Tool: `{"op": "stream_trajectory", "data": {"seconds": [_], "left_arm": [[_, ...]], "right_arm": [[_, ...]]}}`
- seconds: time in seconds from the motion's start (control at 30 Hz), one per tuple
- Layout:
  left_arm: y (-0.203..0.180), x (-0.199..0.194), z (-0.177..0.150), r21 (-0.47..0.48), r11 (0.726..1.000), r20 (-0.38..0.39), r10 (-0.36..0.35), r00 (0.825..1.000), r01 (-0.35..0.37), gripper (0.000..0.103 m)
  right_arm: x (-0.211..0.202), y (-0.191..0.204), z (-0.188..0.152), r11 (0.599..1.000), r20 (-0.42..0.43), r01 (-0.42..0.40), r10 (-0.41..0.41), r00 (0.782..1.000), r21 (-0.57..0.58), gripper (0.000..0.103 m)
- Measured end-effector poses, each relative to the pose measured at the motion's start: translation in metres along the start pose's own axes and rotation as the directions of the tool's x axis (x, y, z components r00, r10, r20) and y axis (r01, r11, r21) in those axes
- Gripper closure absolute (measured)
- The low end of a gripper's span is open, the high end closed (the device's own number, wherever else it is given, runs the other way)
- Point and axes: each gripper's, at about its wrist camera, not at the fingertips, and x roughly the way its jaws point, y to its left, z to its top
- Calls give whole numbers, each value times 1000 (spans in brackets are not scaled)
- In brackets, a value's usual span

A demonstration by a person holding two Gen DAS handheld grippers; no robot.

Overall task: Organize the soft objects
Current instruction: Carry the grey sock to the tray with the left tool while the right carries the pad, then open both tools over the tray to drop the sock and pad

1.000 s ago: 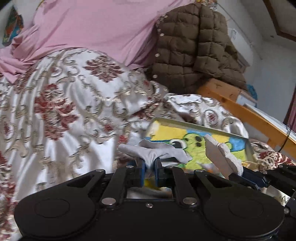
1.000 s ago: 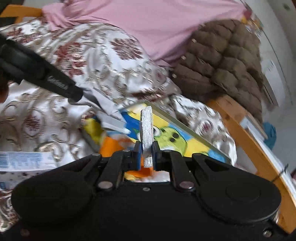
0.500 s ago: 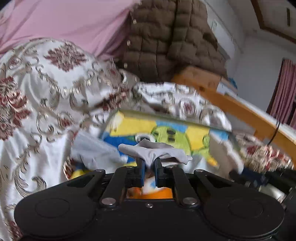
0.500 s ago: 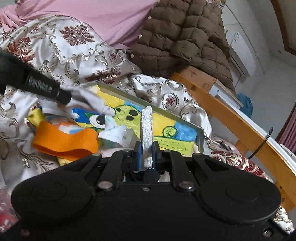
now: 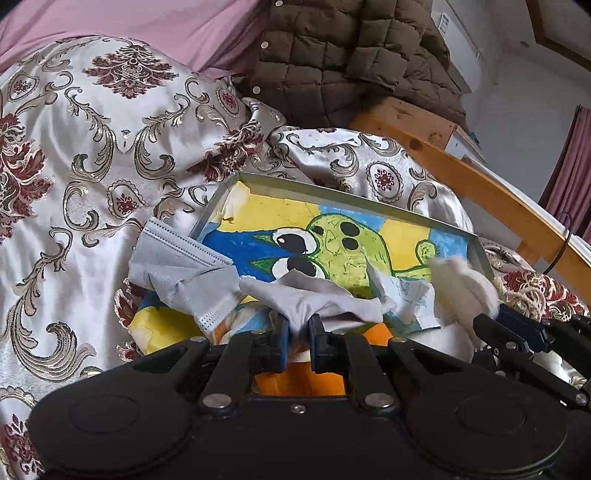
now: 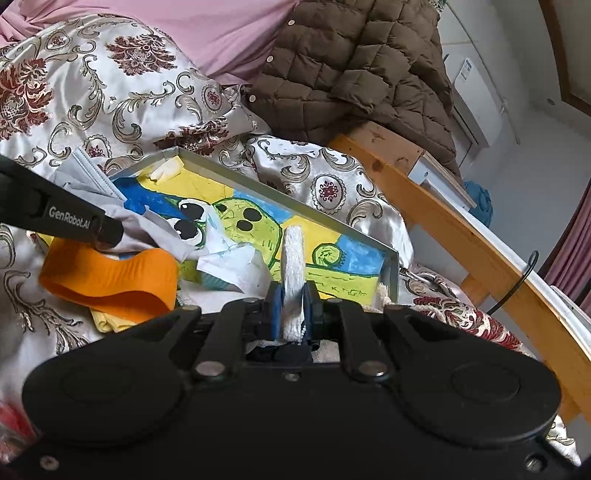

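Observation:
My left gripper (image 5: pixel 297 326) is shut on a crumpled grey cloth (image 5: pixel 314 295) just over the near end of a shallow metal tray (image 5: pixel 332 195) lined with a cartoon drawing. From the right wrist view the same gripper (image 6: pixel 110 236) reaches in from the left, still pinching the grey cloth (image 6: pixel 147 229). My right gripper (image 6: pixel 293 295) is shut on a white fuzzy pad (image 6: pixel 293 254), held on edge above the tray's (image 6: pixel 258 184) near right part. The pad (image 5: pixel 461 291) also shows at the right of the left wrist view. A grey face mask (image 5: pixel 177 266), an orange band (image 6: pixel 110 277) and white tissue (image 6: pixel 236 266) lie at the tray's near end.
The tray rests on a satin bedspread with red and gold patterns (image 5: pixel 92 147). A brown quilted jacket (image 5: pixel 351 55) and pink cloth (image 5: pixel 147 22) lie behind it. A wooden bed rail (image 6: pixel 461 221) runs along the right. A cable (image 6: pixel 517 280) hangs over it.
Both grippers have swung right and lower, toward the tray, each keeping its hold. The tray, mask and orange band now fill more of both views.

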Motion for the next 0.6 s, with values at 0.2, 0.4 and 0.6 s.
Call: {"op": "stream_trajectory", "data": {"seconds": [0.2,0.4,0.6], "left_arm": [[-1,-1,2,-14,1000,-18,-2,1000,1,84],[-11,-15,7,6,1000,8,12,1000,-12,68],[-22,-41,14,28,999,73,45,996,-47,50]], "right_arm": [[-12,-2,5,999,4,2,-3,1000,34,89],[-30,-13,11,997,34,17,-20,999,79,71],[-52,-29,14,990,66,10,-20,998,140,53]]}}
